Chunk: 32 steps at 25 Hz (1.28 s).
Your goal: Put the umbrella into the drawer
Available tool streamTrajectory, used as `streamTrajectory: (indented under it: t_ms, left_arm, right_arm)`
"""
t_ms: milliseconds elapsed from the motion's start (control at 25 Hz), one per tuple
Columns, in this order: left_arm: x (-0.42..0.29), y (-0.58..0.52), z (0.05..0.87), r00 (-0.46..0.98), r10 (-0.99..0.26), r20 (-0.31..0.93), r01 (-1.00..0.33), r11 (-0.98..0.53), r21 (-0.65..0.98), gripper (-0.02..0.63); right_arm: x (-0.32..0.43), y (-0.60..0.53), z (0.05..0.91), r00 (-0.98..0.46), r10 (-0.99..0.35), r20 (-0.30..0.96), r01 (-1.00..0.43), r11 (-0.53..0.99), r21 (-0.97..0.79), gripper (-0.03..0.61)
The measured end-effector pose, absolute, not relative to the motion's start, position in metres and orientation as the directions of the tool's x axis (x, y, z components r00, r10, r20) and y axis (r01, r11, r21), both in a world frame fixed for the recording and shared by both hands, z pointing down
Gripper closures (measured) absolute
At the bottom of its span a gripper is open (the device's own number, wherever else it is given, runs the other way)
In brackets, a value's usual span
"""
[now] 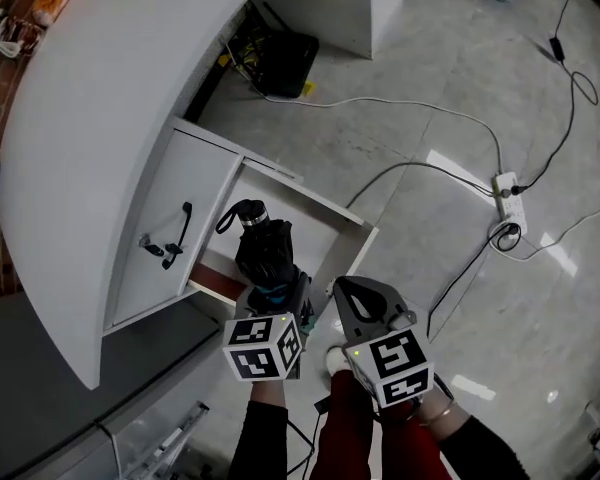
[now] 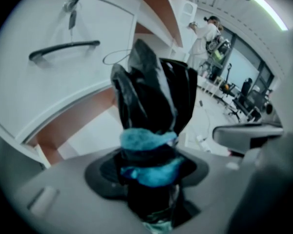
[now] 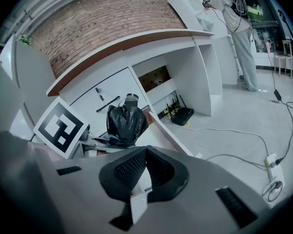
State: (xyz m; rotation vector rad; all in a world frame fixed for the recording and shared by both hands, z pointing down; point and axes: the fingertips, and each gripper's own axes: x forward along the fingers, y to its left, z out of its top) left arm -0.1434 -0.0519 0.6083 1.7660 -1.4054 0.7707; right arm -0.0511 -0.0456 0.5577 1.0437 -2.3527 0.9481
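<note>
A black folded umbrella (image 1: 265,249), bound with a teal strap, is clamped in the left hand-held gripper (image 1: 276,292). Its jaws press on the umbrella just behind that strap. The umbrella juts straight out ahead of the jaws, so its long axis follows the line they point along, slanting downward. Its far end, a stubby black cap with a thin cord loop, leads the way.

It hangs over the open white drawer (image 1: 320,228), which is pulled out from the front of the curved white bench (image 1: 100,98), below a white panel with a black bar handle (image 1: 183,230). The umbrella is nearer the drawer's panel-side edge than its outer wall, and it lies roughly along the drawer's pull-out direction.

The right hand-held gripper (image 1: 343,287) is just beside the left one, over the drawer's near outer corner. Its jaws are closed on nothing, so I judge that placing the umbrella falls to the left hand.

The gripper hides the held end of the umbrella, and both grippers cover the drawer's near part. I cannot tell whether the cap already touches the drawer floor or hangs clear of it. In the right gripper view the cap is too blurred to read.
</note>
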Motion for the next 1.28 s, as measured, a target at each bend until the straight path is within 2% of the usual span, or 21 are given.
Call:
streamTrajectory:
  t_ms: [360, 1280]
  left_arm:
    - [-0.158, -0.068, 0.657, 0.179, -0.500, 0.847, -0.982, -0.036, 0.187, 0.360]
    - [-0.182, -0.079, 0.737, 0.102, -0.401, 0.910, -0.990, 0.051, 0.133, 0.359]
  right_arm:
    - [-0.055, -0.057, 0.584, -0.645, -0.468, 0.604, -0.758, 0.495, -0.425, 0.577]
    - [-0.086, -0.072, 0.622, -0.648, -0.384, 0.658, -0.740, 0.524, -0.422, 0.577]
